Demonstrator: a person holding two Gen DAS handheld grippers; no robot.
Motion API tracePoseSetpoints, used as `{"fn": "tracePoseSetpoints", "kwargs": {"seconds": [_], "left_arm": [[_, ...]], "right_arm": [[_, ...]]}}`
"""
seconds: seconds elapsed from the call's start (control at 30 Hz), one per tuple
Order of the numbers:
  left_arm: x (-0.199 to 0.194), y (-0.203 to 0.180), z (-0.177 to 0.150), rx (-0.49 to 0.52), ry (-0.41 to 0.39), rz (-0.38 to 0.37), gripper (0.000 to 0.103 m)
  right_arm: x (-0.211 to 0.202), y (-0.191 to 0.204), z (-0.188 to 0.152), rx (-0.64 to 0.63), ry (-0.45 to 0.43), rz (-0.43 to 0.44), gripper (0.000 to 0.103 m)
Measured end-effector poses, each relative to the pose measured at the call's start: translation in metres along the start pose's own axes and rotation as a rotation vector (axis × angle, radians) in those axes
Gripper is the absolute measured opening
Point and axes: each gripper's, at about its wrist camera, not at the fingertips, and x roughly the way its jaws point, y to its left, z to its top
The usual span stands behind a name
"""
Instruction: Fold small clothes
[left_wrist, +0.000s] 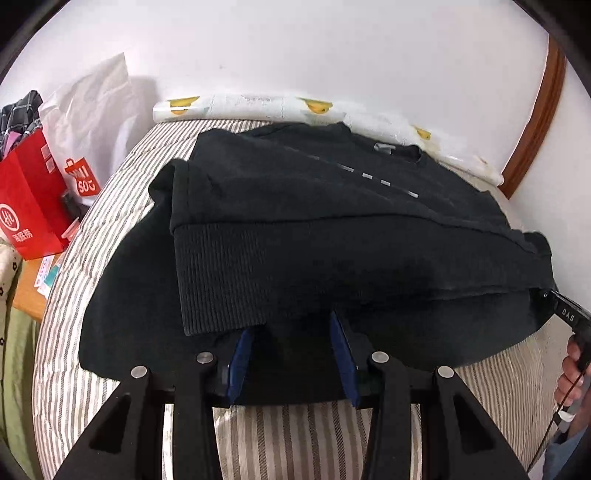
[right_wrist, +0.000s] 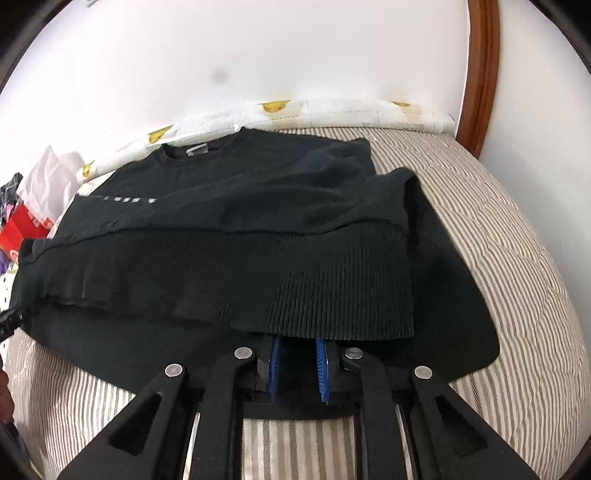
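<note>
— So where is the black knit sweater (left_wrist: 295, 206)?
— It lies flat on the striped bed cover (left_wrist: 110, 206), long side going left to right, just in front of both grippers.
— Are they holding it?
— No. The left gripper (left_wrist: 293, 328) is spread wide at the ribbed hem (right_wrist: 332, 280). The right gripper (right_wrist: 297, 345) is also spread, less so, tips under the hem.

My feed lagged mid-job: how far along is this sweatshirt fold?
Done: the black sweatshirt lies on the striped bed, its ribbed hem already doubled up over the body. In hand: left gripper and right gripper are open, tips under that hem. Left: folding toward the collar.
</note>
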Motion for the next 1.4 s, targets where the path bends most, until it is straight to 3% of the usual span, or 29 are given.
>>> {"fn": "tracePoseSetpoints", "kwargs": {"seconds": [0.6,0.83,0.93,1.03,1.4], "left_arm": [[0.028,0.015,0.09,-0.035,-0.064,-0.032,0.039],[0.013,0.012,0.107,-0.036,-0.146,-0.084,0.04],[-0.001,0.013,0.106,-0.026,-0.186,-0.076,0.047],[-0.009,0.018,0.101,-0.025,-0.205,-0.065,0.047],[0.004,0.046,0.089,-0.065,-0.109,0.012,0.047]], "right_arm": [[0.046,0.011,0.091,0.049,-0.053,-0.007,0.014],[0.059,0.012,0.112,0.08,-0.071,-0.004,0.016],[0.057,0.012,0.112,0.074,-0.078,-0.008,0.017],[0.052,0.008,0.108,0.057,-0.081,-0.03,0.018],[0.032,-0.028,0.085,0.032,-0.062,-0.095,0.035]]}}
